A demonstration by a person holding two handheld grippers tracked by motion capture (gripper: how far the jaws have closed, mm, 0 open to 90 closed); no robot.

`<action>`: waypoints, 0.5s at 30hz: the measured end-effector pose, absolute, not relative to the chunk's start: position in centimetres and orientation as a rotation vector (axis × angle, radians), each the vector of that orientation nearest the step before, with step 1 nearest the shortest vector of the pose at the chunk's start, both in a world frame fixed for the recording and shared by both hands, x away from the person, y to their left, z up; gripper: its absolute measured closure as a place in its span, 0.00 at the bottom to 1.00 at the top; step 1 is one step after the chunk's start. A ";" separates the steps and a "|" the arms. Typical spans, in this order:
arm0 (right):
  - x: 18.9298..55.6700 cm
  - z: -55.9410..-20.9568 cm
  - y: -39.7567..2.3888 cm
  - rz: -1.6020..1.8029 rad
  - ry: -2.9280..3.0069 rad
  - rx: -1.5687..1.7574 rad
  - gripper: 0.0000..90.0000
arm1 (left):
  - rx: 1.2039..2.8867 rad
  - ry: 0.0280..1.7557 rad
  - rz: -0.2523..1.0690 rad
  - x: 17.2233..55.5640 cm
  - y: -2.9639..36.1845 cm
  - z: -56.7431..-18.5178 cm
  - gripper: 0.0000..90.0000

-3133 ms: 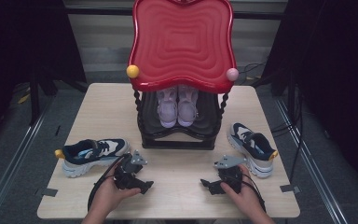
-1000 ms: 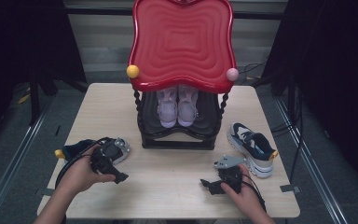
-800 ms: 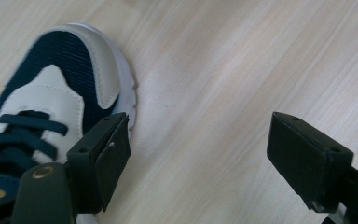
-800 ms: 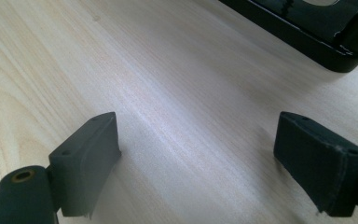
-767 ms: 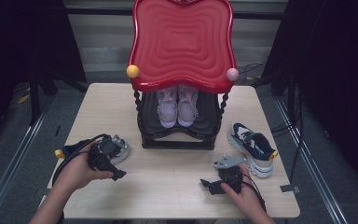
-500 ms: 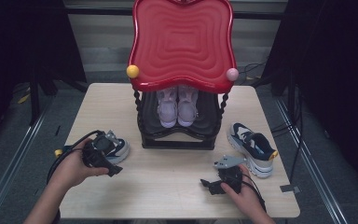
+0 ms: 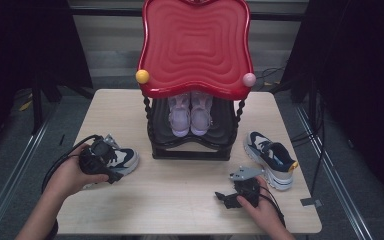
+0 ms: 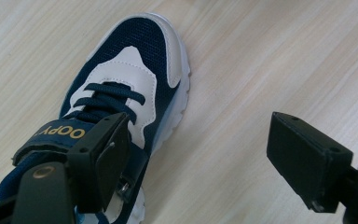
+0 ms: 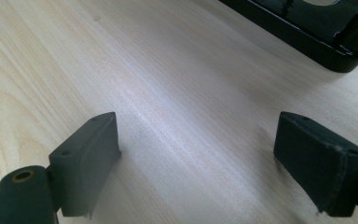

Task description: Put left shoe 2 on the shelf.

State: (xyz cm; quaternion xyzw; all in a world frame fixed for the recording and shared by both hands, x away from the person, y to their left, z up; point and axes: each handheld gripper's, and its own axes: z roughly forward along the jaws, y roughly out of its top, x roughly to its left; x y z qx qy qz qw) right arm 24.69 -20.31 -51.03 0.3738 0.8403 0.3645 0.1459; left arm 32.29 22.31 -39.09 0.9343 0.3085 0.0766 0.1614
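Note:
A navy and white shoe [image 7: 124,157] lies at the table's left with its toe to the right. My left gripper [image 7: 112,168] is held over its heel end, pointing along it. In the left gripper view the shoe [image 8: 129,82] runs away from me. The left gripper [image 8: 205,158] is open, with one jaw over the strap and tongue and the other over bare wood beside the sole. The matching shoe [image 7: 272,159] lies at the right. My right gripper [image 7: 224,198] rests near the front edge, left of that shoe. It [image 9: 205,158] stands open over bare table.
A black shoe rack [image 7: 190,150] with a red wavy top [image 7: 196,45] stands at the table's middle back. A pair of pink shoes [image 7: 190,112] sits on its lower shelf. Its black base [image 9: 307,32] lies ahead of the right gripper. Cables trail from both grippers.
My left hand has carried its gripper leftward and a little farther back, onto the heel end of the left shoe. The right hand and both shoes have stayed put.

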 end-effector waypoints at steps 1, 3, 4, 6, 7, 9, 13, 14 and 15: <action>24.7 -51.0 -20.3 1.050 2.420 1.076 0.15 | 2.672 0.882 0.225 32.3 22.4 -39.0 0.23; 24.7 -51.0 -20.3 1.050 2.419 1.076 0.15 | 2.663 0.887 0.229 32.4 22.6 -39.0 0.23; 24.7 -51.0 -20.3 1.050 2.419 1.077 0.15 | 2.663 0.888 0.236 32.5 22.7 -39.0 0.23; 24.7 -51.0 -20.3 1.049 2.419 1.077 0.15 | 2.651 0.900 0.235 32.6 23.0 -39.0 0.24; 24.7 -51.0 -20.3 1.049 2.420 1.077 0.15 | 2.646 0.905 0.230 32.6 23.1 -39.0 0.24; 24.7 -51.0 -20.3 1.050 2.419 1.076 0.15 | 2.646 0.903 0.240 32.6 23.2 -38.9 0.24; 24.7 -51.0 -20.3 1.050 2.419 1.076 0.15 | 2.650 0.892 0.261 32.6 23.2 -38.6 0.24; 24.7 -51.0 -20.3 1.050 2.419 1.076 0.15 | 2.646 0.895 0.261 32.6 23.3 -38.5 0.24; 24.7 -51.0 -20.3 1.050 2.419 1.077 0.15 | 2.642 0.899 0.269 32.6 23.4 -38.3 0.24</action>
